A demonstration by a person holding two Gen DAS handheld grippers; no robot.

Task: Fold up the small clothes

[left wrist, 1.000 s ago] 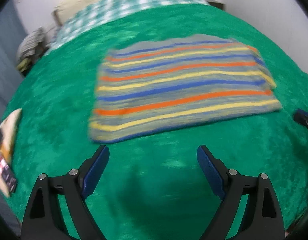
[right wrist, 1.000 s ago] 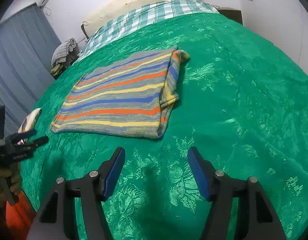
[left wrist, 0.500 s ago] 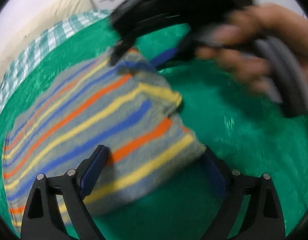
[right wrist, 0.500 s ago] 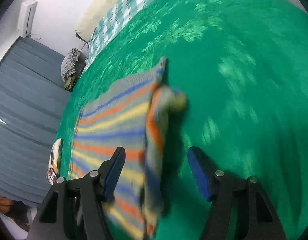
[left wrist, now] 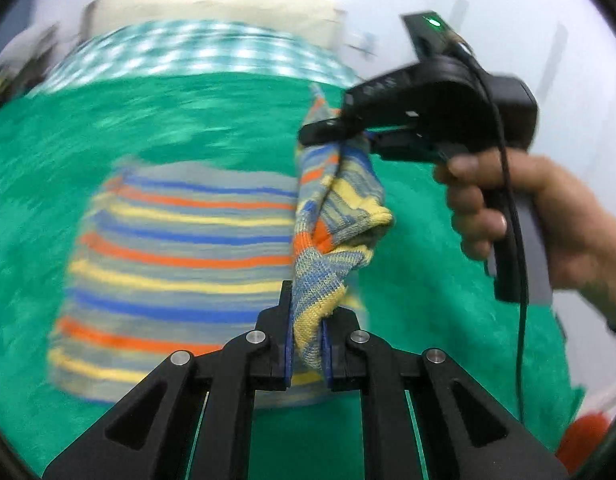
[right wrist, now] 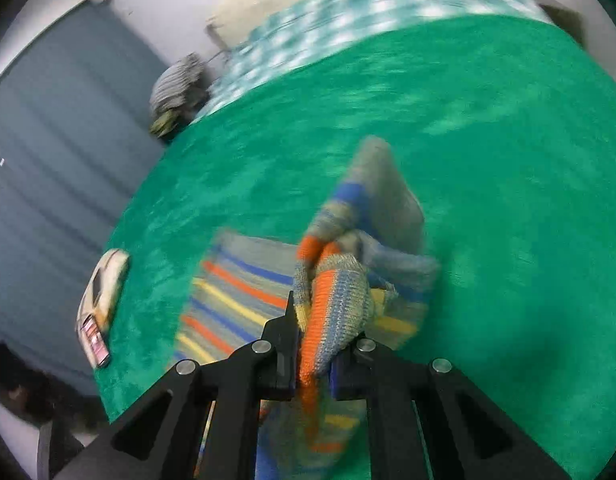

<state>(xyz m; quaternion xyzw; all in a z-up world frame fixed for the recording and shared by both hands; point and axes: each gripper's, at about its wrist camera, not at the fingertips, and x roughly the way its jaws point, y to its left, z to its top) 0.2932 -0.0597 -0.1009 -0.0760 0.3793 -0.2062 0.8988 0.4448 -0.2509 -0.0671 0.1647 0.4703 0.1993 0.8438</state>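
Observation:
A striped knit garment [left wrist: 180, 248] in grey, orange, yellow and blue lies on the green bedspread [left wrist: 108, 128]. My left gripper [left wrist: 307, 344] is shut on its near right corner, lifted off the bed. My right gripper [left wrist: 355, 136], held in a hand, is shut on the far right corner, so the right edge hangs raised between the two. In the right wrist view my right gripper [right wrist: 313, 364] pinches a bunched fold of the garment [right wrist: 335, 304], and the rest lies flat below to the left.
A small packet and a phone-like object [right wrist: 100, 308] lie near the bed's left edge. A checked sheet [right wrist: 347, 16] and a pillow are at the head. A heap of clothes [right wrist: 176, 92] sits beside blue-grey curtains. The white wall is on the right.
Both grippers were open above the flat garment. They moved to its right edge, shut on the two corners and lifted that edge off the bed.

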